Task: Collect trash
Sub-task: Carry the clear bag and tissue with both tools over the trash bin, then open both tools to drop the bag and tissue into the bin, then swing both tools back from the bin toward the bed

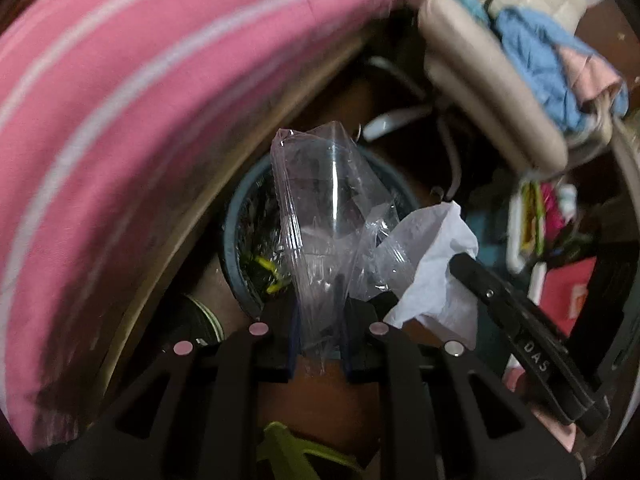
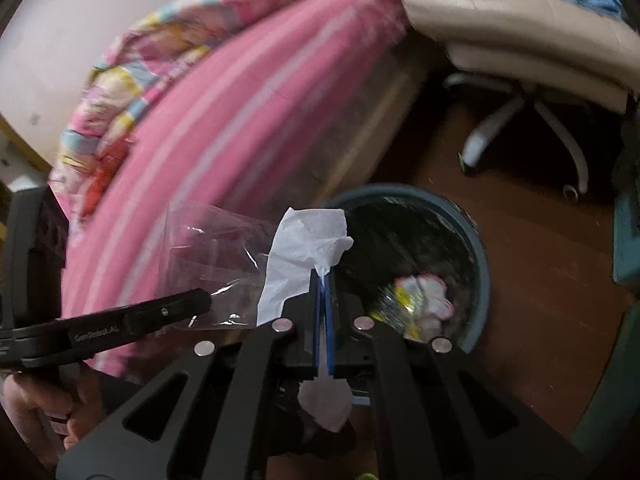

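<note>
Left wrist: fingers (image 1: 276, 344) pinch plastic bag (image 1: 320, 208); right grips tissue (image 2: 304, 248).

Left gripper (image 1: 319, 336) clamps clear plastic bag (image 1: 320, 204) above blue bin (image 1: 240, 216); right gripper holds white tissue (image 1: 436, 276) alongside.

The left tool (image 1: 319, 344) has a plastic bag (image 1: 320, 216) pinched between its fingers, the bag standing up ahead of it. Beyond and below the bag sits a bin (image 1: 244, 236) on the floor (image 2: 540, 280), with wrappers (image 2: 420, 304) lying inside. Just right of the left tool comes the right tool (image 2: 323, 312), closed on a paper tissue (image 2: 304, 248) that touches the bag. The bin lies ahead and right of the right tool. A bed (image 1: 120, 140) runs along the left of both tools. A swivel chair (image 2: 520, 60) stands beyond the bin, to the right, with clothes (image 1: 540, 56) piled on it.
</note>
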A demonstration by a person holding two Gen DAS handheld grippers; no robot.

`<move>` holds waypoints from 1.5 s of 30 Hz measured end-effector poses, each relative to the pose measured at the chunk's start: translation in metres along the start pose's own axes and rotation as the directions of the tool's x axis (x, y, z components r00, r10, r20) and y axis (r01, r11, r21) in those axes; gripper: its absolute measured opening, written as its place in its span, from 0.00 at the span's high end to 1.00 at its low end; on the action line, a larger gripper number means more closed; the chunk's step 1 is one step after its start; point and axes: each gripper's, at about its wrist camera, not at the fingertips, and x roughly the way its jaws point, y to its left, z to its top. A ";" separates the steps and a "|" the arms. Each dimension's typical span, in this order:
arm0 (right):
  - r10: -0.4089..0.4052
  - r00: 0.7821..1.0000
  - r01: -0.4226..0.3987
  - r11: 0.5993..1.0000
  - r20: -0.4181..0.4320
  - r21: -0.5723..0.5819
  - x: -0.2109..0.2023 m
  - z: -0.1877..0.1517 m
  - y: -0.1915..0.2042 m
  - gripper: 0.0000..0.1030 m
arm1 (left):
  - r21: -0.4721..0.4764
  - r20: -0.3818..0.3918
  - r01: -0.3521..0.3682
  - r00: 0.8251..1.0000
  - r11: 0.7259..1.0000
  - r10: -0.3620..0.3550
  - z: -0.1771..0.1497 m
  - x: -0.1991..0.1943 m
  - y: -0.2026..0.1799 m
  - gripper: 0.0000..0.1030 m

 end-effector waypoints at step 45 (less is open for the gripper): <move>0.084 0.979 -0.052 0.984 0.188 -0.170 -0.076 0.018 0.111 0.14 | -0.331 0.430 0.204 0.902 0.921 -0.045 -0.017 -0.140 0.070 0.14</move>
